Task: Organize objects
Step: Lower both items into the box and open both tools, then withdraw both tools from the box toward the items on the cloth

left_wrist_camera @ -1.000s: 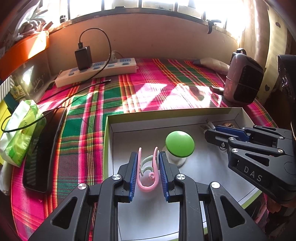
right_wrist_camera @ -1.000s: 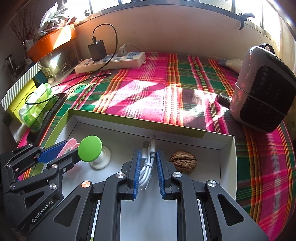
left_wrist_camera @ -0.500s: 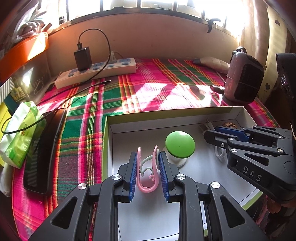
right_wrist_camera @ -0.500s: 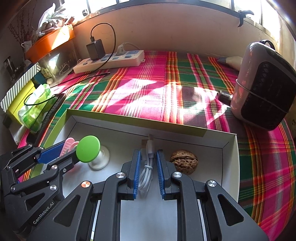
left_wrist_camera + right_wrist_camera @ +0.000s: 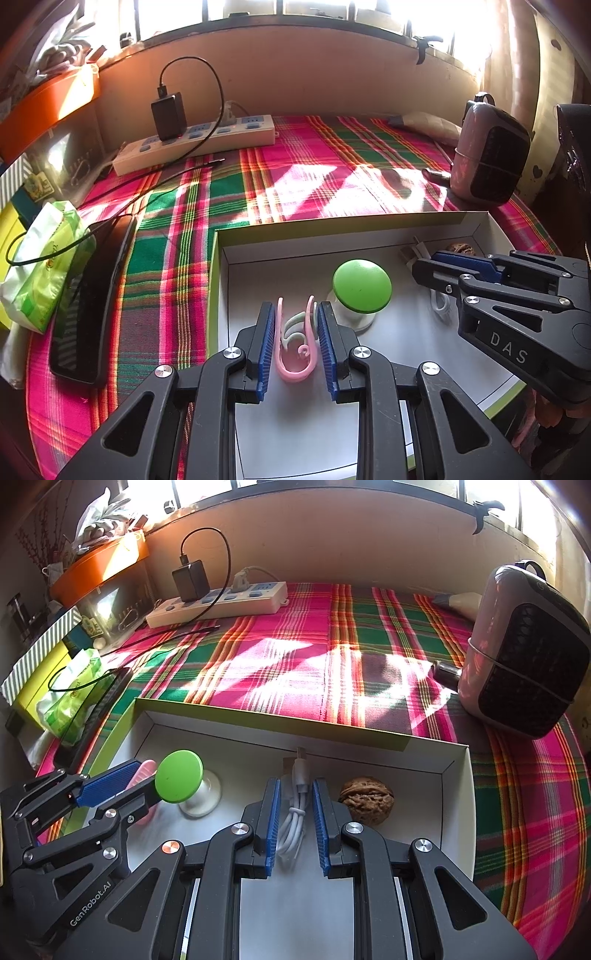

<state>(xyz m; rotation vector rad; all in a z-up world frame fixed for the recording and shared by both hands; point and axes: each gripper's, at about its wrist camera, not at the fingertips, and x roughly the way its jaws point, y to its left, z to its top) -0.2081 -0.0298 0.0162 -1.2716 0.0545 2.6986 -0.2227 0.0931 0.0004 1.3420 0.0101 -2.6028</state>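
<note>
A shallow white box (image 5: 369, 236) lies on the plaid cloth. Inside it, my left gripper (image 5: 295, 332) holds a pink clip (image 5: 295, 365) upright between its blue pads. The jaws are opening slightly, and the pads still touch the clip's arms. A green-capped knob on a white base (image 5: 361, 284) stands just right of it. My right gripper (image 5: 295, 801) is shut on a coiled white cable (image 5: 295, 812) low in the box (image 5: 458, 794), with a walnut (image 5: 366, 800) just to its right. The left gripper (image 5: 136, 779) shows beside the green knob (image 5: 179, 777).
A power strip (image 5: 195, 144) with a black charger (image 5: 168, 114) lies at the back by the wall. A pink fan heater (image 5: 487, 155) stands at the right. Left of the box are a black device (image 5: 92, 295) and a green tissue pack (image 5: 40, 266).
Both hands stay where they were. The left jaws stand a trace wider around the pink clip; the right grip on the cable is unchanged.
</note>
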